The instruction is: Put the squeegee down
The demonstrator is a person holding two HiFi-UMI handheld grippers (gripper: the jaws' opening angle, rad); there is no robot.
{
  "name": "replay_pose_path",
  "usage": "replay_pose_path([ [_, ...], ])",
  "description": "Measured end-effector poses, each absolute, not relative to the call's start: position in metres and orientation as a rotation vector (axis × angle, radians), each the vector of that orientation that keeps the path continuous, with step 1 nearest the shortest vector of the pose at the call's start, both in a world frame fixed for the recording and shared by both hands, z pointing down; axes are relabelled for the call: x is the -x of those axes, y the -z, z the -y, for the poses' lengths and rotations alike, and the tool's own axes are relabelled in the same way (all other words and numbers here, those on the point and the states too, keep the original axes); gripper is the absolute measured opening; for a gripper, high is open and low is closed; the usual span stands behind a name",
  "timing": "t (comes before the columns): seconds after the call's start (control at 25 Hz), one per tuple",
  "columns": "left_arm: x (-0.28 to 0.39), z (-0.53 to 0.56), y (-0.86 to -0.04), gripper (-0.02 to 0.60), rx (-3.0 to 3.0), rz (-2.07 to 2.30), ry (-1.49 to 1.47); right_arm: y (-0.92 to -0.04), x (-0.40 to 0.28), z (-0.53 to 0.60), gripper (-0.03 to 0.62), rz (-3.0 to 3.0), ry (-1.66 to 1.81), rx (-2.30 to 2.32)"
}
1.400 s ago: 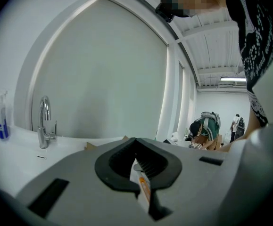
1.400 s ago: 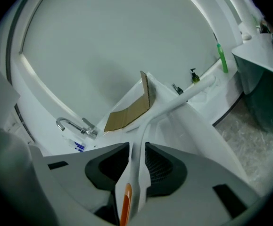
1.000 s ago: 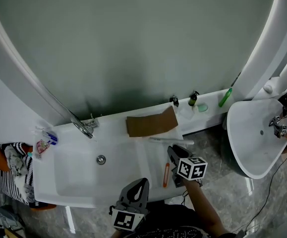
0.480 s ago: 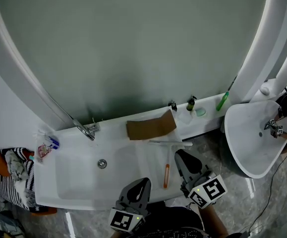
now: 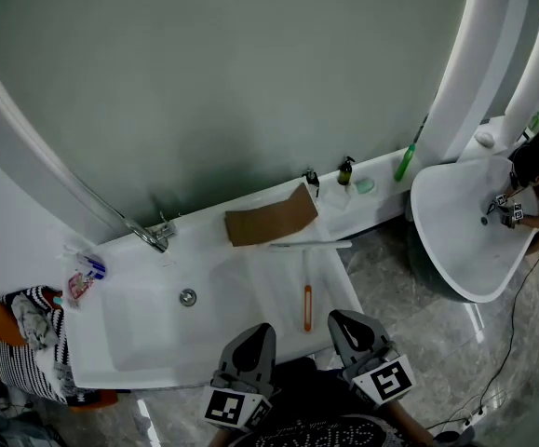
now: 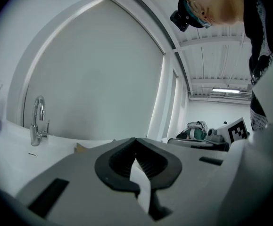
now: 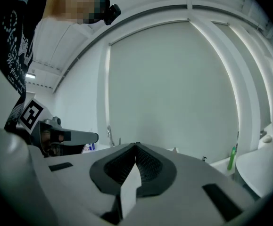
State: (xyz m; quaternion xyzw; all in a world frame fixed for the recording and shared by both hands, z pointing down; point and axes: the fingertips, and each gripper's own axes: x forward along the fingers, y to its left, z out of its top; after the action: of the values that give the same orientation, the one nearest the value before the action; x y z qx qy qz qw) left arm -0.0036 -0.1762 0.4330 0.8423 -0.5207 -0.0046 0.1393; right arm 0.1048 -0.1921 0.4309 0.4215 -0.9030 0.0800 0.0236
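Nearest to us, the left gripper (image 5: 261, 335) and the right gripper (image 5: 343, 322) hang side by side over the near edge of the white counter (image 5: 278, 291). In each gripper's own view the jaws are closed tip to tip with nothing between them, both on the left (image 6: 136, 142) and on the right (image 7: 136, 147).

The squeegee (image 5: 307, 287) lies flat on the counter just beyond them, apart from both. Its orange handle (image 5: 307, 308) points toward us and its pale blade (image 5: 311, 244) lies crosswise at the far end.

To the left, the sink basin (image 5: 148, 329) shows only its drain (image 5: 187, 297), with the faucet (image 5: 148, 234) at its far rim. A clear packet (image 5: 83, 276) at the far left corner holds red and blue items too small for us to name.

Farther back, a brown cardboard piece (image 5: 269, 220) leans by the wall. To its right stand two dark pump bottles (image 5: 345, 169) and a green bottle (image 5: 405, 163). A second basin (image 5: 455, 240) sits at the right, where the frame edge cuts off a person. A striped cloth (image 5: 22, 343) is cropped at the left.
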Motion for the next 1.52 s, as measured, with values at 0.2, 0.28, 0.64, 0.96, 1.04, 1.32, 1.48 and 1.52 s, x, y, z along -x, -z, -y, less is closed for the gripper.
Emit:
replay_pose_path([
  [0.2, 0.0, 0.171, -0.431, 0.005, -2.393, 1.515, 0.061, -0.433, -0.111, 0.188, 0.021, 2.805, -0.321, -1.35],
  [0.28, 0.003, 0.168, -0.43, 0.005, -2.389, 1.528, 0.061, -0.428, -0.111, 0.187, 0.021, 2.827, -0.327, -1.366],
  [0.64, -0.005, 0.161, -0.427, 0.005, -2.413, 1.558, 0.067, -0.425, -0.11, 0.176, 0.021, 2.861, -0.307, -1.305],
  [0.96, -0.015, 0.16, -0.426, 0.005, -2.441, 1.555, 0.051, -0.43, -0.114, 0.175, 0.021, 2.857, -0.336, -1.289],
  [1.04, -0.014, 0.16, -0.426, 0.005, -2.434, 1.559, 0.05, -0.432, -0.113, 0.175, 0.021, 2.854, -0.347, -1.282],
  [1.32, -0.015, 0.16, -0.427, 0.005, -2.438, 1.548, 0.046, -0.438, -0.113, 0.174, 0.021, 2.845, -0.377, -1.275],
  [1.48, -0.011, 0.162, -0.426, 0.005, -2.438, 1.552, 0.049, -0.442, -0.115, 0.177, 0.021, 2.836, -0.341, -1.27],
  [1.52, -0.01, 0.162, -0.426, 0.005, -2.436, 1.554, 0.05, -0.443, -0.115, 0.177, 0.021, 2.833, -0.341, -1.27],
])
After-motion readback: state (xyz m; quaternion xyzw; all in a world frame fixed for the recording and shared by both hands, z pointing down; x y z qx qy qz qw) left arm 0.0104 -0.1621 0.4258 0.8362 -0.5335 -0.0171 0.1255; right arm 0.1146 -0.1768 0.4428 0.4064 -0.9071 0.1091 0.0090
